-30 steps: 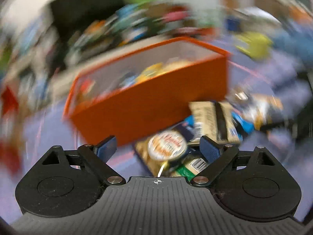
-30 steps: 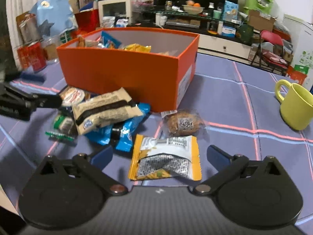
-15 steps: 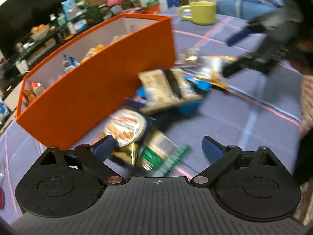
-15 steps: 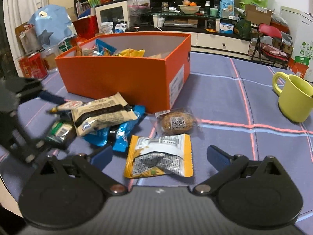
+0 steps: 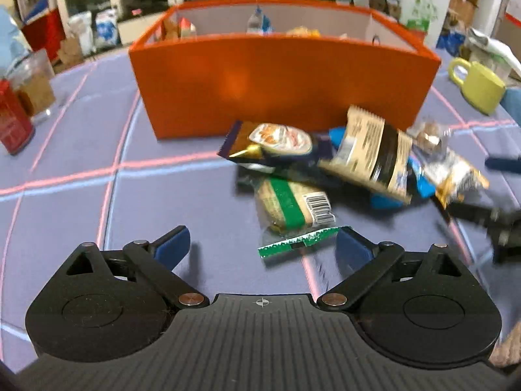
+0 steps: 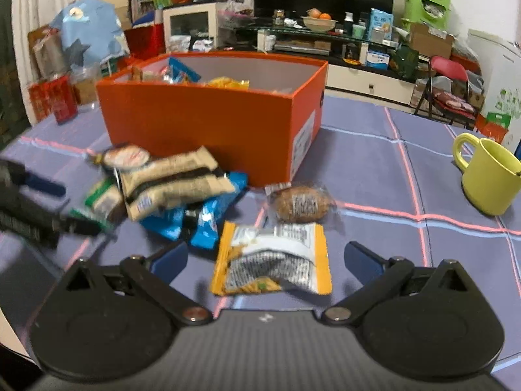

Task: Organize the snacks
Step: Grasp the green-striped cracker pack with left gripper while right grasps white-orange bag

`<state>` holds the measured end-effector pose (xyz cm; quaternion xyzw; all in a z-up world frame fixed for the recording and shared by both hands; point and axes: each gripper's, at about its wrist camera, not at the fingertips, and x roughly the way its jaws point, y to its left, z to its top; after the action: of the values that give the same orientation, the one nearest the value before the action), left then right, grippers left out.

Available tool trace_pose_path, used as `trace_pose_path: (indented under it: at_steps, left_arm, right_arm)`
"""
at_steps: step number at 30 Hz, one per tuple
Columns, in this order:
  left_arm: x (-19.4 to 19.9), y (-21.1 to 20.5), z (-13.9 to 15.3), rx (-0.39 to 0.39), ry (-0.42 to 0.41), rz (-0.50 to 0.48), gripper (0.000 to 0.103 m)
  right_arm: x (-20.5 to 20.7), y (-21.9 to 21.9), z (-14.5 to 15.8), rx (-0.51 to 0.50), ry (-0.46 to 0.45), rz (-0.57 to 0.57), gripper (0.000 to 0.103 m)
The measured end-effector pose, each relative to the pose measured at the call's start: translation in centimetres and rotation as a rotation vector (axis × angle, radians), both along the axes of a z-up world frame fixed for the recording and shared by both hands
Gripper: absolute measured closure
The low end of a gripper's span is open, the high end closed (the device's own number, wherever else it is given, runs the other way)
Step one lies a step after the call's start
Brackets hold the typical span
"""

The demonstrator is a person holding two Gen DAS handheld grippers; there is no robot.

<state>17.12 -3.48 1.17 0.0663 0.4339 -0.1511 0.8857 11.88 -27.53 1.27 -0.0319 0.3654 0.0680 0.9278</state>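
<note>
Orange box [image 6: 208, 127]: on counter, partly filled. Loose snack pile [image 5: 358, 159]: just before it. Green-banded packet [image 5: 289, 205]: nearest left gripper [image 5: 263, 244], jaws spread, empty. Right gripper [image 6: 265, 257]: likewise, over yellow-edged packet [image 6: 273, 257]. Risk: overlapping wrappers snagging, dragging neighbours.

Ahead of the left tongs [image 5: 263, 247], which are matt black plastic with ribbed housing, blue pads and small metal pins, stands a matt orange cardboard box [image 5: 280, 84]. Between them lie glossy crinkled film snack wrappers, nearest a clear green-banded packet [image 5: 293, 210]. The counter [image 5: 169, 205] wears smooth purple cloth. To the right sits a smooth, slightly glossy yellow mug [image 5: 478, 88].
</note>
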Motion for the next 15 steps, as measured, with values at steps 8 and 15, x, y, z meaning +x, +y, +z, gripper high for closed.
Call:
trace_pose_path:
  at_steps: [8,15]
  left_arm:
    - [0.2,-1.7,0.6,-0.037,-0.032,-0.046,0.022]
    - [2.1,-1.7,-1.5,-0.036,0.010,0.000,0.023]
  right_arm:
    - [0.7,-0.8,-0.4,0.035,0.008,-0.013,0.001]
    - [2.6,0.1,-2.1,0.016,0.076,-0.027,0.001]
